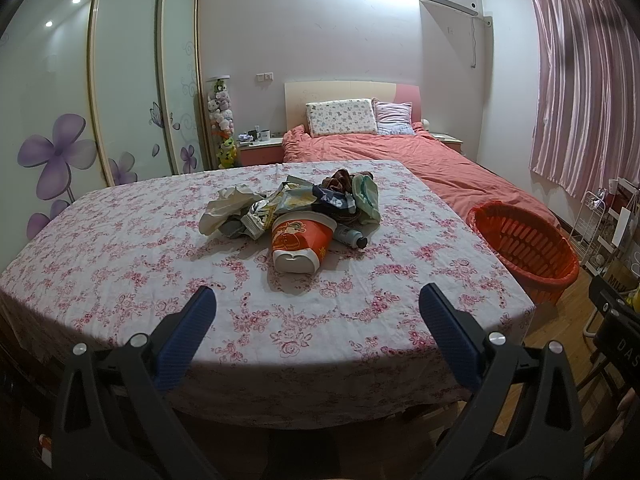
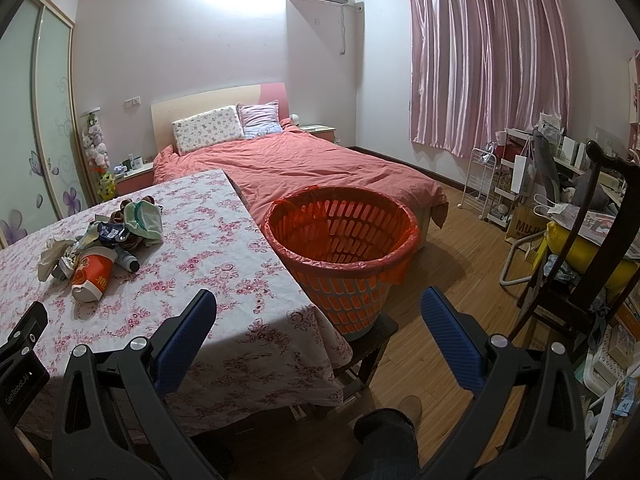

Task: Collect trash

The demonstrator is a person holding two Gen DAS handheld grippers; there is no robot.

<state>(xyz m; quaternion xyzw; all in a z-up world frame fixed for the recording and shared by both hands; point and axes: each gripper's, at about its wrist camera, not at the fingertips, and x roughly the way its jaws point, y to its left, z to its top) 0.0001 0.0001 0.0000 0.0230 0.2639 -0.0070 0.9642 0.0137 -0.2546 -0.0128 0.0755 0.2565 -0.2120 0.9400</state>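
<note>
A heap of trash (image 1: pixel 292 204) lies mid-table on the floral cloth: crumpled tissue (image 1: pixel 228 208), foil wrappers, an orange paper cup (image 1: pixel 300 242) on its side, a small bottle (image 1: pixel 350 236), a pale green cloth. The same heap of trash (image 2: pixel 104 240) appears at the left of the right wrist view. An orange basket (image 2: pixel 344 256) lined with a red bag stands on a stool beside the table's right edge; the basket (image 1: pixel 524 248) also appears in the left wrist view. My left gripper (image 1: pixel 318 300) hangs open over the table's near part, short of the cup. My right gripper (image 2: pixel 318 302) is open, holding nothing, near the table's corner before the basket.
The table (image 1: pixel 120 240) fills the foreground. Behind it is a bed (image 2: pixel 304 168) with a pink cover. A dark chair (image 2: pixel 576 264) and cluttered shelves stand at the right on the wooden floor. A person's knee (image 2: pixel 384 440) shows below. A wardrobe (image 1: pixel 120 80) lines the left wall.
</note>
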